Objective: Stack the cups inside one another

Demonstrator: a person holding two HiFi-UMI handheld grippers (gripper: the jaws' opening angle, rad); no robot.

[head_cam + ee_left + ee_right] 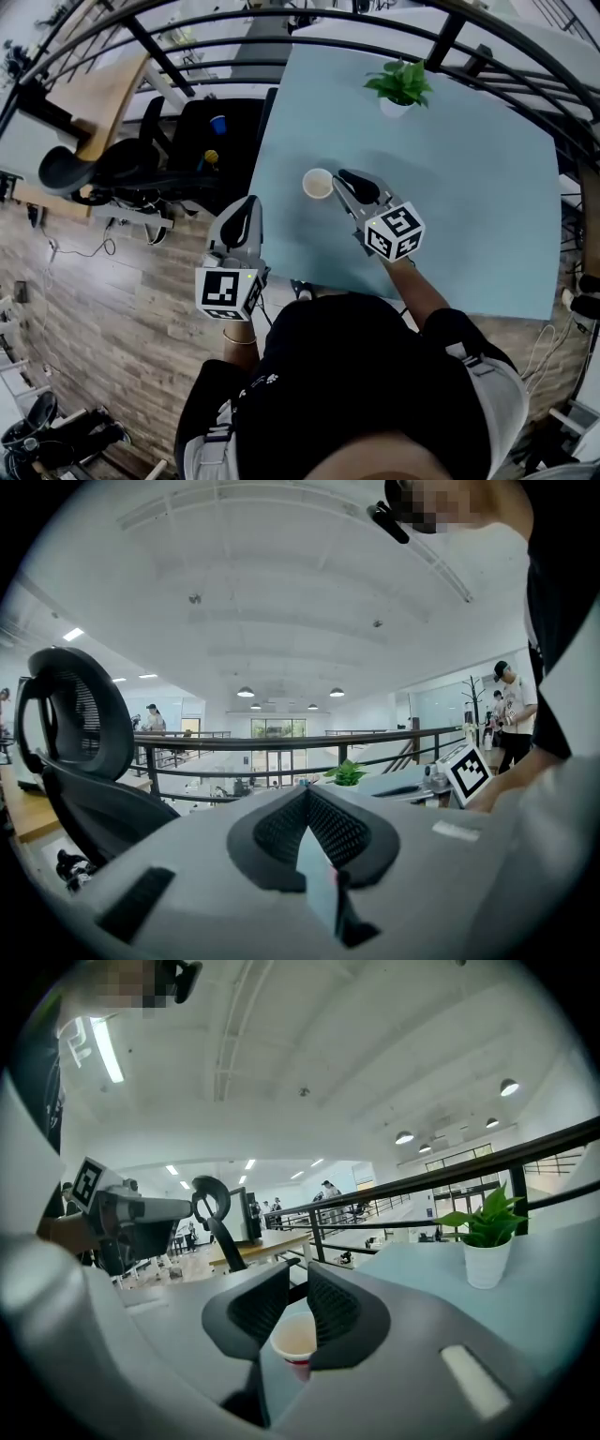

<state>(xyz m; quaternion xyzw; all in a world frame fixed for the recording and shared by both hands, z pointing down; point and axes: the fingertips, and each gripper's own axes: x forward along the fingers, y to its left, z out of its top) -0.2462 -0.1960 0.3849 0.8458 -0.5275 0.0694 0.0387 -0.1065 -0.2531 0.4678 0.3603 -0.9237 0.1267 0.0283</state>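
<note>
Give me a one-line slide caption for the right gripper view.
The right gripper, jaws closed on a paper cup, beside a pale blue table with a potted plant.

Most of the pale blue surface [469, 216] lies open to the right and near side. A potted plant [401, 84] stands near its far edge, and a cup [318, 184] sits clamped in the right gripper [337, 180] by the left edge. Office chairs [112, 169] crowd the floor [112, 309] to the left; a railing [309, 23] closes the far side.
</note>
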